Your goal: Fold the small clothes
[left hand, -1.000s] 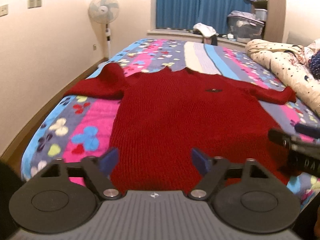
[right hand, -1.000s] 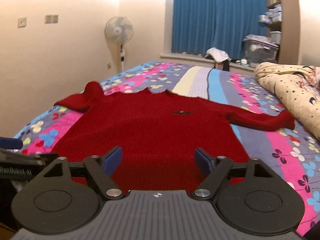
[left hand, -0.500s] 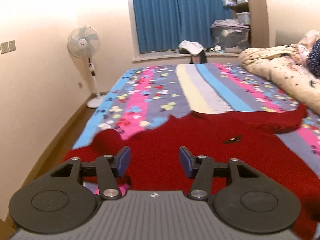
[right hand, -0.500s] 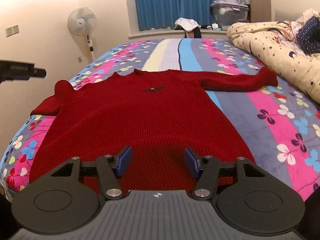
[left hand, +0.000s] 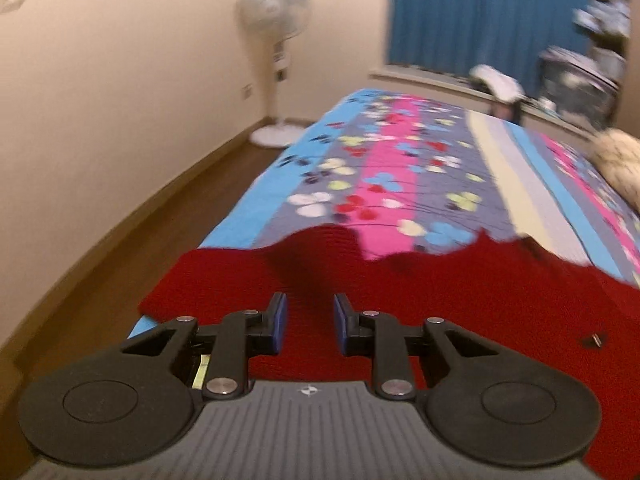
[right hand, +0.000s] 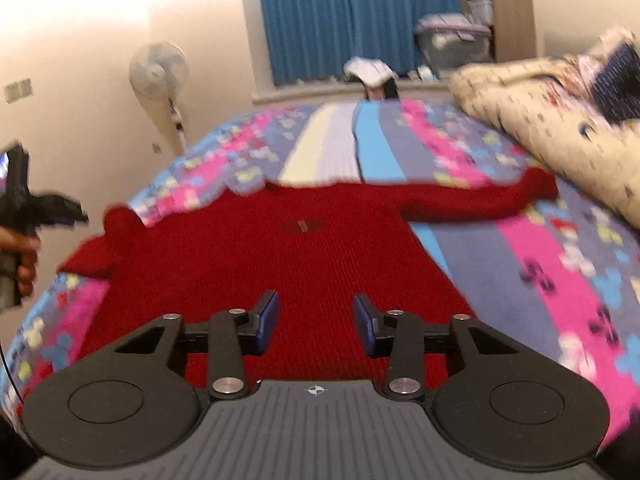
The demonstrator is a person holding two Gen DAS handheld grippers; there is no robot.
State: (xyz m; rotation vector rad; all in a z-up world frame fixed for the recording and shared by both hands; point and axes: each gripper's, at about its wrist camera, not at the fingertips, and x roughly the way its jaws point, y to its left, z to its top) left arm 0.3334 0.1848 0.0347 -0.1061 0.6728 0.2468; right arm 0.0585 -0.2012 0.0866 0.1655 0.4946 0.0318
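The left gripper [left hand: 307, 322] is hovering over the near left shoulder of the red sweater [left hand: 460, 312], its blue pads [left hand: 279, 322] drawing together with a narrow gap left between them. Only knit below is showing through that gap; nothing is pinched, and I cannot tell whether the tips are touching the wool. From the other side, the same tool is showing at the far left of the right wrist view, a dark shape gripped by a hand [right hand: 24, 256] held off the bed's edge.

The right gripper [right hand: 316, 322] is poised above the lower body of the sweater [right hand: 280, 264], its jaws also closing but standing wider apart, with bare red knit between them and nothing caught.

The sweater is lying flat and face up on a bedspread [right hand: 520, 264] striped in pink, blue and grey with a flower print. One sleeve is stretching out toward a cream quilt [right hand: 560, 132] heaped along the right side of the bed; the other is bunching up near the bed's left edge. A small dark label [right hand: 303, 225] is sitting on the chest.

Beyond the bed, a white standing fan [left hand: 276, 40] is standing against the wall, and blue curtains [right hand: 340, 16] are hanging over the window.
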